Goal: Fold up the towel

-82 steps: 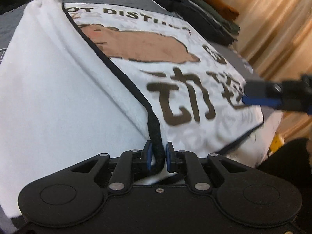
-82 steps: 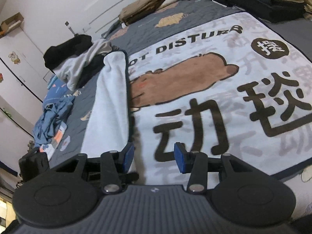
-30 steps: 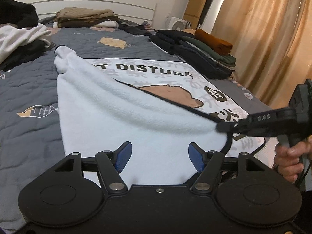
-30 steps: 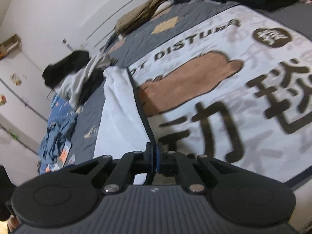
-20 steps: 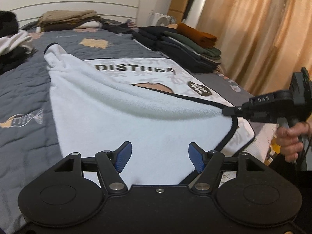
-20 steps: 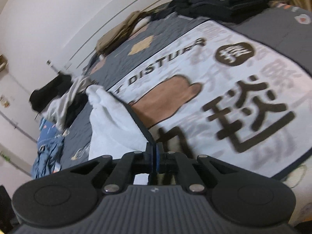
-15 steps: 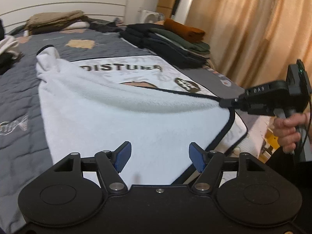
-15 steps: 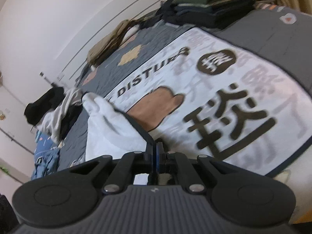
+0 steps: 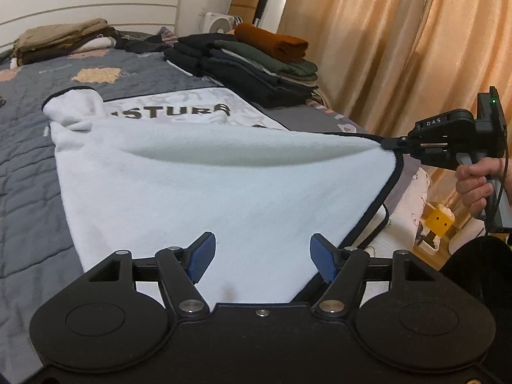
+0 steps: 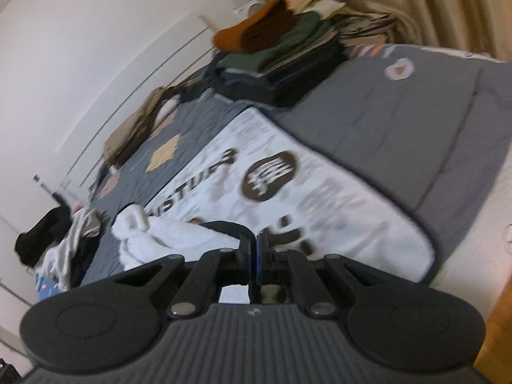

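The right gripper [image 10: 257,252] is pinching its blue-padded jaws fully together on the black-piped corner of the white fleece towel with black trim and brown printed lettering [image 9: 198,192]. Seen from the left wrist view, that same right gripper [image 9: 388,142] is lifting the corner clear of the layer beneath, with a hand [image 9: 476,185] wrapping its grey handle. The left gripper [image 9: 262,257] is hovering with its blue pads standing well apart, roughly halfway spread, gripping nothing; the plain white underside of the towel is lying below and between them.

The towel is resting on the bed, its long axis running across from the bunched far-left corner to the raised corner at the right. The plain side is facing up over most of it, and the folded-over flap is sagging into a shallow trough between those two corners. Beyond the fold, the printed face is showing letters reading "ISTUR".

The grey quilted bedspread [image 9: 28,166] is carrying the towel. A stack of folded dark, green and rust-brown clothes [image 9: 256,64] is sitting near the far right edge, and a pile of tan folded garments [image 9: 60,40] is lying by the white headboard [image 9: 89,6]. Peach-coloured curtains [image 9: 400,41] are hanging along the right side of the room.
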Demonstrator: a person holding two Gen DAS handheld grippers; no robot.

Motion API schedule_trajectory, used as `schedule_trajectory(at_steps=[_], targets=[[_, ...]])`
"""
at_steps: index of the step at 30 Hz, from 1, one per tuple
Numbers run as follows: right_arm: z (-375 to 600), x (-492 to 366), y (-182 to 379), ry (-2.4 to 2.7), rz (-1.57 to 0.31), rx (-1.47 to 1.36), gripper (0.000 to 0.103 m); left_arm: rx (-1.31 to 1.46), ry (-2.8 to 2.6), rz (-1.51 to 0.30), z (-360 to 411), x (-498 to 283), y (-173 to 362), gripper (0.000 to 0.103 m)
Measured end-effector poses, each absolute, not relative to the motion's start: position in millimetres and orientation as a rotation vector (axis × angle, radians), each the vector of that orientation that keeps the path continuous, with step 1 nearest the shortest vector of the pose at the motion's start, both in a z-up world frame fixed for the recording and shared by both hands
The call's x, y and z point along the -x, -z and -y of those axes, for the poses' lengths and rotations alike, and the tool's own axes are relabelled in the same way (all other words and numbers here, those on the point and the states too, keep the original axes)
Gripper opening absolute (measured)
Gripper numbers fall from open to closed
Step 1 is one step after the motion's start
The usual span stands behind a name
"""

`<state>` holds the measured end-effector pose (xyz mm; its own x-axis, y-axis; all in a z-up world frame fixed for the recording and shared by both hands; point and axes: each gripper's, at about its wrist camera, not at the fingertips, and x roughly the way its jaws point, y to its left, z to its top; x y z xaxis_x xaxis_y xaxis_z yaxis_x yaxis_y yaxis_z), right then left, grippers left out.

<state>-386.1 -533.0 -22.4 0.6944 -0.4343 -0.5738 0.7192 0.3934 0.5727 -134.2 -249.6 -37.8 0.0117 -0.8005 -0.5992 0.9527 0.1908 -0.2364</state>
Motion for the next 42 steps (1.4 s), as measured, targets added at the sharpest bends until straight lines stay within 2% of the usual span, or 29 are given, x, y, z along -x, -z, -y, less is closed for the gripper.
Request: schedule_trajectory(at_steps=[12, 22, 26, 32, 36, 42], targets=[[569, 455, 57, 0.926, -0.350, -0.955, 0.003, -0.281, 1.455, -0.727, 286, 154, 46, 0.065], [598, 441, 128, 0.984, -0.565, -0.901, 0.007, -0.298, 1.444, -0.741, 291, 158, 53, 0.065], [594, 442, 116, 0.996, -0.554, -0.839, 0.013, -0.278, 1.427, -0.746, 290, 153, 51, 0.065], [581, 448, 75, 0.965, -0.410, -0.807, 0.022, -0.225, 1.406, -0.723, 283, 143, 37, 0.065], [563, 407, 48, 0.775, -0.439, -0.732, 0.032, -0.170, 1.344, -0.724, 276, 124, 30, 0.065], [529, 336, 31, 0.630, -0.455, -0.620, 0.036, -0.119, 1.261, -0.726, 264, 100, 24, 0.065]])
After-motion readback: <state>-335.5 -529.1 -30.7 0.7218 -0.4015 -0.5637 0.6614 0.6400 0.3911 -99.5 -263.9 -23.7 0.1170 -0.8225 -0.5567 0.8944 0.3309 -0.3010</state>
